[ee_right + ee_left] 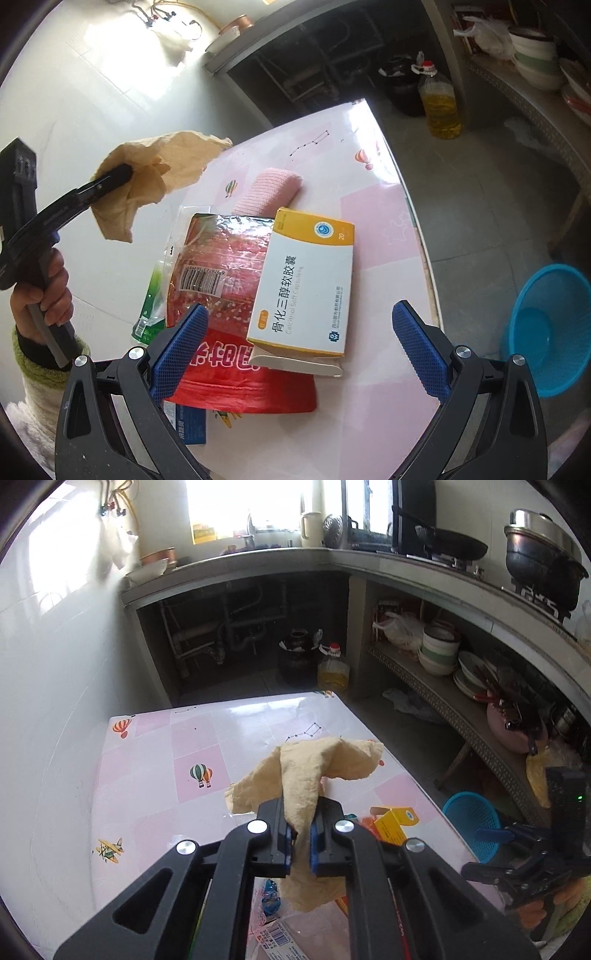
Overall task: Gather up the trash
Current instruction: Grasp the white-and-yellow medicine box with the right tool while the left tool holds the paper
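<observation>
My left gripper (300,834) is shut on a crumpled tan paper napkin (306,771) and holds it above the table; both show in the right wrist view, the gripper (123,171) at the left and the napkin (162,173) in it. My right gripper (299,332) is open and empty, hovering over a white and yellow medicine box (306,284) that lies on a red foil snack bag (221,266). A green wrapper (151,306) and a blue packet (192,424) lie beside the bag. A blue trash basket (546,328) stands on the floor to the right of the table.
The table (376,206) has a pink checked cloth and stands against a white wall. A pink rolled cloth (269,188) lies behind the bag. An oil bottle (439,103) and a black pot (295,661) stand on the floor. Shelves with bowls (439,650) run along the right.
</observation>
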{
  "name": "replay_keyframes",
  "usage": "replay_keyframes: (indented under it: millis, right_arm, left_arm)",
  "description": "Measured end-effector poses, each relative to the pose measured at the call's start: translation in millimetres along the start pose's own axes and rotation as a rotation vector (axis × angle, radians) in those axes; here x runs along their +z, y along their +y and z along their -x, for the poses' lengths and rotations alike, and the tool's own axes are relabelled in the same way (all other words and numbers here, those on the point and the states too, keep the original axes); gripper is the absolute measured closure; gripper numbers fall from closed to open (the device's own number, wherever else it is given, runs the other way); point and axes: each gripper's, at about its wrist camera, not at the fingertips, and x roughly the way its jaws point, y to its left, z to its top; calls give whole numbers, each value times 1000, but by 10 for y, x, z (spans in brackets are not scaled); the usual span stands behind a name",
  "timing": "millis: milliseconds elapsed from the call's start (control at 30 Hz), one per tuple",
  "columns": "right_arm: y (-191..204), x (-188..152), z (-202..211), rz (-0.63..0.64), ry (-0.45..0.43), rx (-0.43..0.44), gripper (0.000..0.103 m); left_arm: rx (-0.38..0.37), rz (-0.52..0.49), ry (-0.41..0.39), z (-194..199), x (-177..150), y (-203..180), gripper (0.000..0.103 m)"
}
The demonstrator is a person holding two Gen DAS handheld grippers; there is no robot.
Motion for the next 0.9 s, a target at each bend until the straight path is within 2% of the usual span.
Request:
replay_keyframes:
  millis: [267,533,633,767,900]
  right_arm:
    - [-82,90,-367,-103,123,94,8]
    - [-87,101,-605,-121,183,88,9]
    - [-99,86,-643,-132,189,82,17]
    - [-168,67,-641,-158,192,86,33]
    - [-194,44,-575,-171,171,88,34]
  left_arm:
    - [-43,77,-71,417,-217,-88,97]
    - [-60,122,-77,548,-423,-141,97]
    - [-66,133,-79,579,-464,-141,97]
    - [-71,133,-80,617,-508,-146,97]
    - [-71,132,-88,653,-521,-161,97]
